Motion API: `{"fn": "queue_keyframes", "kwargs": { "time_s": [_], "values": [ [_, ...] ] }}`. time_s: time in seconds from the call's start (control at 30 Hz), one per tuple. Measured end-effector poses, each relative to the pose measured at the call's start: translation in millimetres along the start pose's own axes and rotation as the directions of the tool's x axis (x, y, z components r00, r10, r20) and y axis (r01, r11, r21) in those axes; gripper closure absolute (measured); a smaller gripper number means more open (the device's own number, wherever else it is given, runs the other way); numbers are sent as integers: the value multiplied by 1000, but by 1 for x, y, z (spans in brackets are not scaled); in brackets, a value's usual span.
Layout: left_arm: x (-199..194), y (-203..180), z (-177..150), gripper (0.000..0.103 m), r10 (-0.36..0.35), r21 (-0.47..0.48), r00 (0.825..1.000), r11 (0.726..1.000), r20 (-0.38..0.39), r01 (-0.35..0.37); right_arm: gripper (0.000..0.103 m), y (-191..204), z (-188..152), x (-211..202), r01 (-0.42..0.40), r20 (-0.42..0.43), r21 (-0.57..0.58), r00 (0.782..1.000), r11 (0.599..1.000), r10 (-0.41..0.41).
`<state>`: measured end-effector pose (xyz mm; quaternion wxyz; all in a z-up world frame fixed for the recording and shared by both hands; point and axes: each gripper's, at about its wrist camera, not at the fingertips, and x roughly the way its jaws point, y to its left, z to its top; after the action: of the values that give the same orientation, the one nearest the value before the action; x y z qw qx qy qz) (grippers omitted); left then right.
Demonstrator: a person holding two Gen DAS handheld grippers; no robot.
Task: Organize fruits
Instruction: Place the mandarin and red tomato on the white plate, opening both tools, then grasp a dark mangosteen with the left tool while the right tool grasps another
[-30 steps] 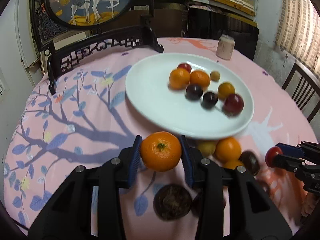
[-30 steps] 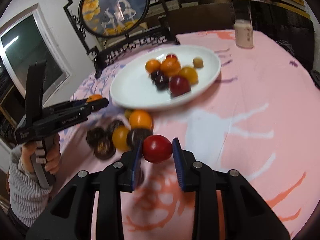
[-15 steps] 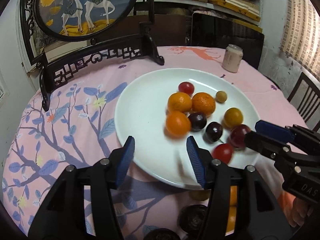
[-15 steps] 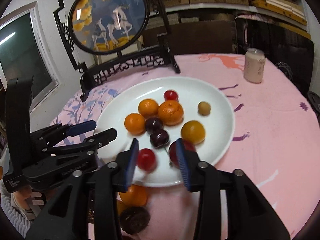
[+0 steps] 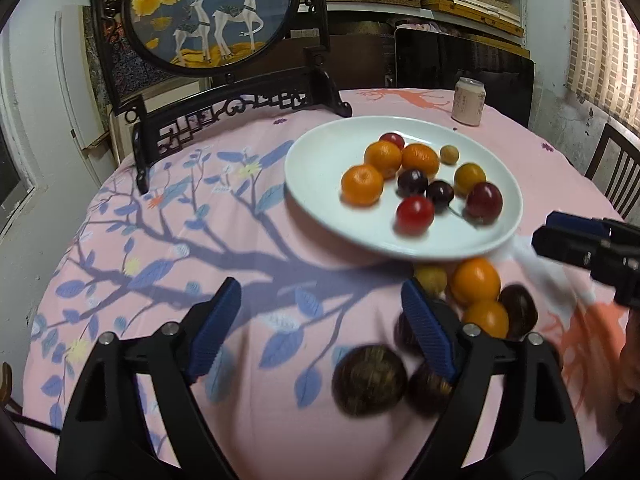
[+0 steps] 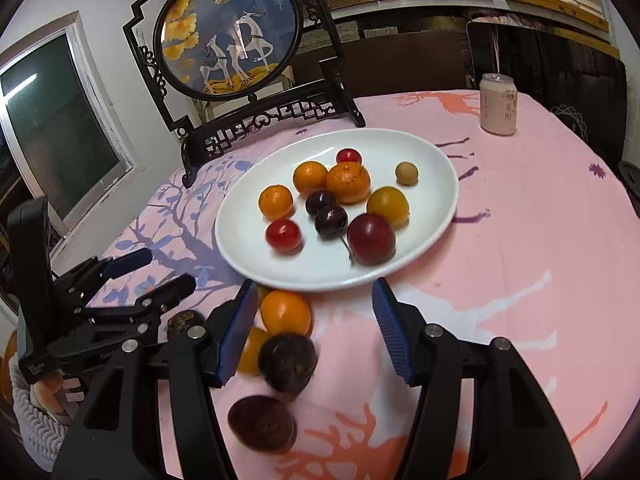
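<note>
A: Fruit, and plenty of it already home! Start big: the pink counter (image 6: 540, 208), and on it the white plate (image 6: 436, 168), carrying ten pieces by my count.

B: Three tangerines, a yellow one, two reds, the big plum (image 6: 371, 239), two dark cherries and a little tan one. So the plate's well stocked. What's left?

A: A cluster on the cloth just beside the plate's near rim. From the right view there's an orange (image 6: 285, 312) up against the rim, another orange one tucked behind the left pad, a dark fruit (image 6: 287, 362) below it, and a second dark one (image 6: 262, 423) nearest the camera.

B: The left view adds a small yellow fruit (image 5: 430, 279) under the rim and a blurred brown one (image 5: 370, 380). I'd call it somewhat past halfway, seven or so to go, though motion blur makes the count shaky.

A: Now the claws. Left claw (image 5: 322, 330): jaws opening, spread wide, nothing between them, only bare cloth.

B: Right claw (image 6: 314, 330): jaws opening too, pressing on nothing. The orange and the dark fruit sit in the gap toward the left pad, loose on the counter.

A: Both released, then. Next pickup looks likeliest from that cluster.
</note>
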<state>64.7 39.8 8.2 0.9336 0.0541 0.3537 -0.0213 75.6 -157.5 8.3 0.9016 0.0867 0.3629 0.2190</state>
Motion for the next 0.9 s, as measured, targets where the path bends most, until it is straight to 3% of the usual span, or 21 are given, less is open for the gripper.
{"fn": "queue_keyframes", "kwargs": {
  "time_s": [0.33,0.5,0.6,0.7,0.8,0.9],
  "values": [
    [-14,3,-27,11,-48,8,998,999,-32,48,43,10,-18,5,-22,-74,-19,997,1000,21],
    [-6,-7,-30,8,-27,54,997,998,-65,31,42,12,-24,19,28,-132,-62,991,998,-36],
    [-4,-6,-30,8,-15,53,997,998,-76,19,42,3,-23,12,38,-118,-31,992,999,-42],
    [-1,-3,-31,6,15,46,996,999,-92,-11,42,-19,-23,-3,130,-76,35,989,991,-128],
    [-3,-5,-31,5,18,57,996,998,-88,-13,42,-37,-24,-9,98,-73,108,993,989,-91],
    [-5,-11,-32,5,24,87,997,996,-77,-17,42,-27,-26,-5,107,-81,61,991,992,-102]
  ]
}}
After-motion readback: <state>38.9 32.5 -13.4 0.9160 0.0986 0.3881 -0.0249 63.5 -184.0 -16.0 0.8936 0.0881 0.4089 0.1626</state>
